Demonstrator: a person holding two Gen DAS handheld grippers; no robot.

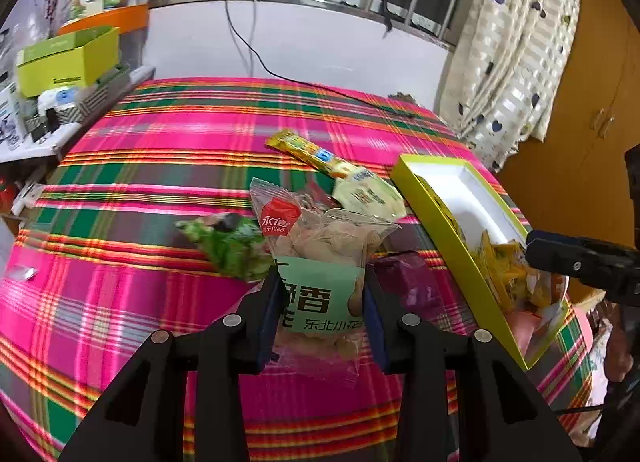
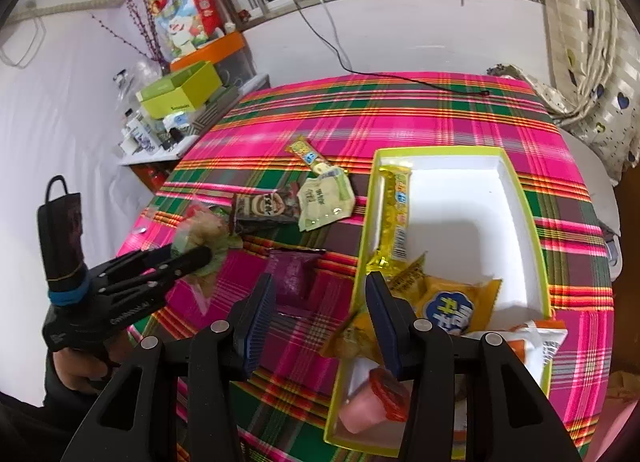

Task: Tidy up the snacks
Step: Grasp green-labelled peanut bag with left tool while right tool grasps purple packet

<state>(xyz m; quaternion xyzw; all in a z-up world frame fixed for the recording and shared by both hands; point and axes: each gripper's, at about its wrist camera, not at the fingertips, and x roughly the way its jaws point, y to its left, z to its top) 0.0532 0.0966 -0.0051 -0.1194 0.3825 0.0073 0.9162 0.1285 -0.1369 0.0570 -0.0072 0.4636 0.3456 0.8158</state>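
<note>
My left gripper (image 1: 320,294) is shut on a clear peanut snack bag (image 1: 320,246) with a green label, held just above the plaid cloth. The same gripper (image 2: 200,258) and bag (image 2: 200,230) show at the left of the right wrist view. My right gripper (image 2: 320,290) is open and empty, over the near left rim of the lime-green box (image 2: 536,230). The box (image 1: 436,218) holds several snacks, among them a long yellow bar (image 2: 396,218) and an orange packet (image 2: 452,302). A purple packet (image 2: 294,274) lies left of the box.
Loose on the cloth are a yellow bar (image 1: 308,152), a pale green packet (image 1: 368,194), a green wrapper (image 1: 228,242) and a brown packet (image 2: 266,208). A cluttered side table with a lime box (image 2: 180,92) stands at the far left. A black cable (image 2: 400,80) crosses the far edge.
</note>
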